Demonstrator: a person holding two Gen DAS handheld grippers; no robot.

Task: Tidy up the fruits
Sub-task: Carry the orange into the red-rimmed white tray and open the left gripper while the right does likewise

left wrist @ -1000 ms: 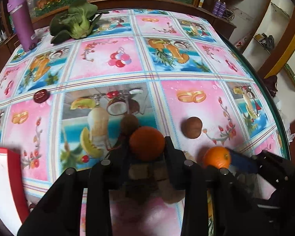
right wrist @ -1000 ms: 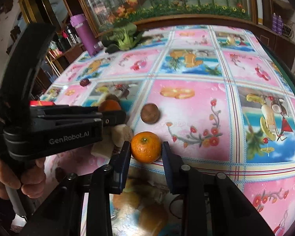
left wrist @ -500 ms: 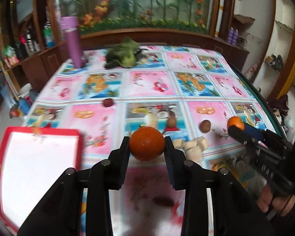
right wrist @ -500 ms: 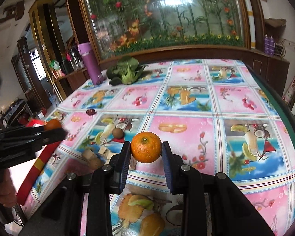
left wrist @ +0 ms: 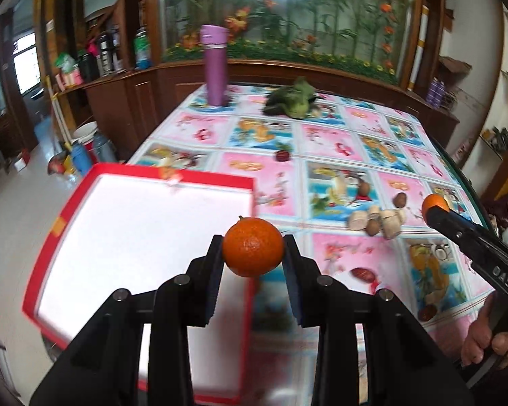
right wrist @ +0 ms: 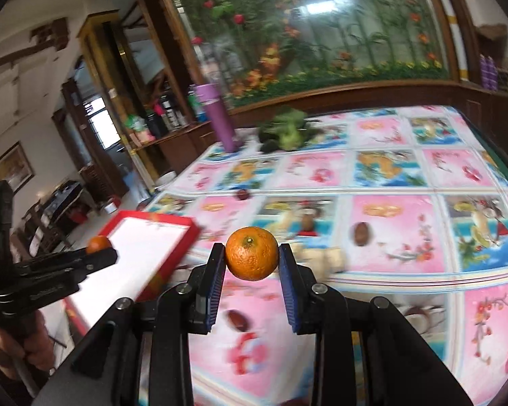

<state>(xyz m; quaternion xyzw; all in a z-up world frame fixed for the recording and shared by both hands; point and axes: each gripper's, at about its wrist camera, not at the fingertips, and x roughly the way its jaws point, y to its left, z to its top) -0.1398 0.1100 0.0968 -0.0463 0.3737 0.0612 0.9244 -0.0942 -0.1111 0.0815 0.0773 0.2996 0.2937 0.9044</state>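
Right above the near right edge of the red-rimmed tray [left wrist: 145, 223], the left gripper [left wrist: 253, 253] clamps a deep orange mandarin [left wrist: 253, 251] between its two pads, held in the air. To the right of the tray, over the pink patterned tablecloth [right wrist: 399, 237], the right gripper [right wrist: 251, 257] pinches a second mandarin [right wrist: 251, 257] the same way, also lifted clear of the table. The tray's white floor shows no fruit in it. Beyond the tray's right side, loose items lie on the cloth: a dark reddish date [right wrist: 237, 319], pale cut chunks [left wrist: 386, 220] with small brown round fruits [left wrist: 400, 199] beside and beyond them, and another dark fruit [left wrist: 282, 155] past the tray's far corner. Farthest from the tray stand a purple bottle [left wrist: 215, 66] and a leafy green vegetable [left wrist: 293, 101].

The step in hand looks like the carry: both mandarins picked and heading for the tray. Next, the left one needs to move further over the white floor, come down low and be released gently so it does not roll; the right one must cross leftward over the rim and land beside it, not on it
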